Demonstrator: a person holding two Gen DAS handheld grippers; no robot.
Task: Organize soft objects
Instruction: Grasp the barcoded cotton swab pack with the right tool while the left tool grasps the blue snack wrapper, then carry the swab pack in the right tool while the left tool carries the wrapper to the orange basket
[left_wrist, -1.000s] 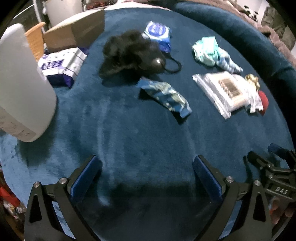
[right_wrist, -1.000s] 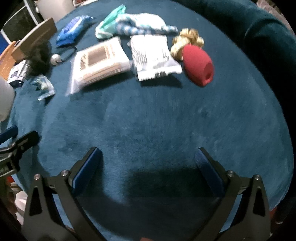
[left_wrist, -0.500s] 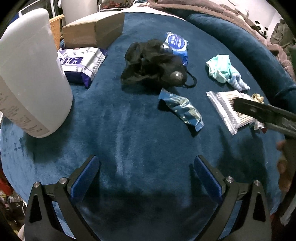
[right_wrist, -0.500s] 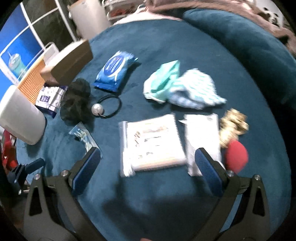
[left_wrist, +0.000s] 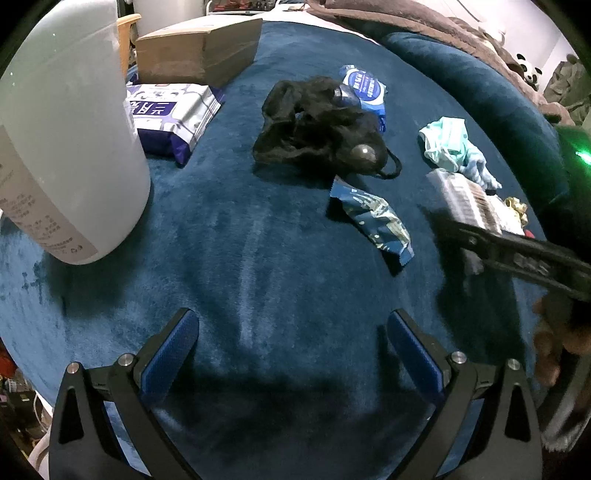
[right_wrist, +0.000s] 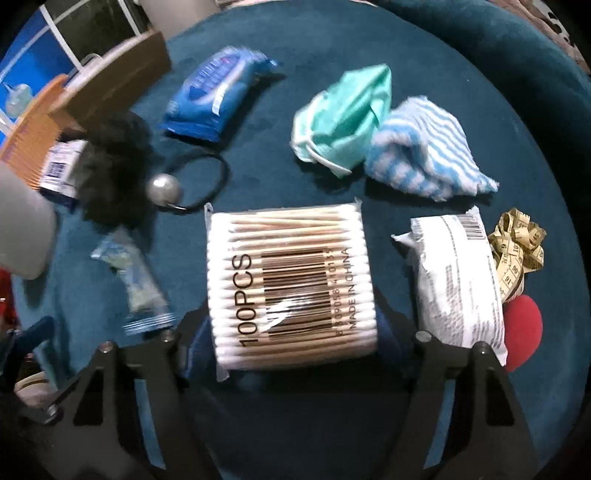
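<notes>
- The pack of cotton swabs (right_wrist: 291, 284) sits at the lower centre of the right wrist view, flat on the blue plush surface (right_wrist: 332, 424); its long axis runs up-down in the frame, while the swabs inside lie left to right.
- The right claw (right_wrist: 291, 328) has just been closing, with the pack between its 2 fingers; the pack covers both pads, so I cannot tell whether they press on it.
- Just right of the pack lies a white packet (right_wrist: 458, 280), then a yellow tape measure (right_wrist: 517, 251) and a red sponge (right_wrist: 522, 332), partly hidden behind the packet.
- In the upper part of that view are a green mask (right_wrist: 343, 122) and a striped cloth (right_wrist: 424, 155), touching.
- The left claw (left_wrist: 291, 354) is released and empty above bare plush.
- The black fabric bundle (left_wrist: 317, 125) is blurred in the right wrist view.
</notes>
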